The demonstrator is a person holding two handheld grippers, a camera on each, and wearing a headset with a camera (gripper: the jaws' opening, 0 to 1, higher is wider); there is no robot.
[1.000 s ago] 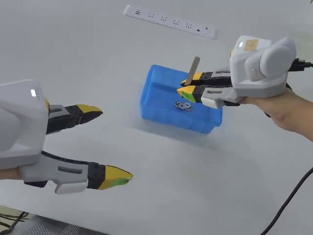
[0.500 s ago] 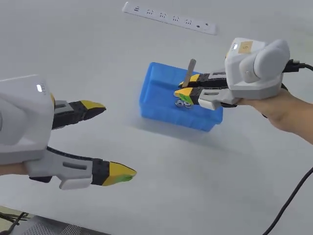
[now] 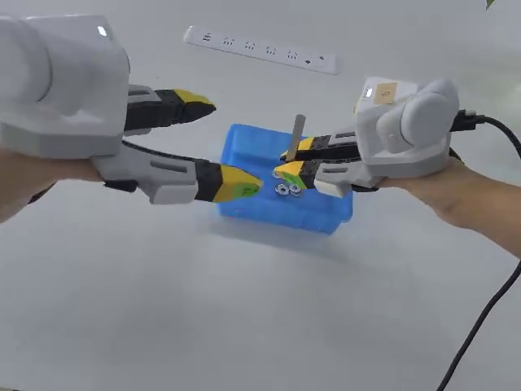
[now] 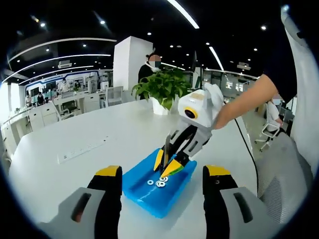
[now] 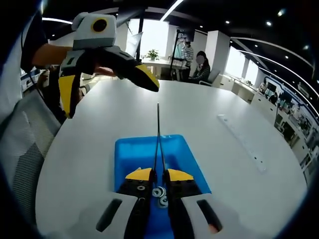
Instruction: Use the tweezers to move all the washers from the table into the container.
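A blue container (image 3: 244,198) sits mid-table with several washers (image 3: 286,190) inside. My right gripper (image 3: 286,163) hovers over its right half, shut on grey tweezers (image 3: 296,135) that stick up and forward from the jaws. In the right gripper view the tweezers (image 5: 158,132) run out over the container (image 5: 137,152), with washers (image 5: 159,191) just below the jaws. My left gripper (image 3: 223,145) is open beside the container's left end, nothing between its fingers. The left gripper view looks at the container (image 4: 142,191), the washers (image 4: 158,182) and the right gripper (image 4: 168,163).
A white power strip (image 3: 260,50) lies at the far side of the pale table (image 3: 244,326). A black cable (image 3: 480,326) trails off at the right. People and a potted plant (image 4: 162,89) stand beyond the table.
My left gripper has risen and swung right from the near left to beside the container, still open. The right gripper stays over the container, shut on the tweezers.
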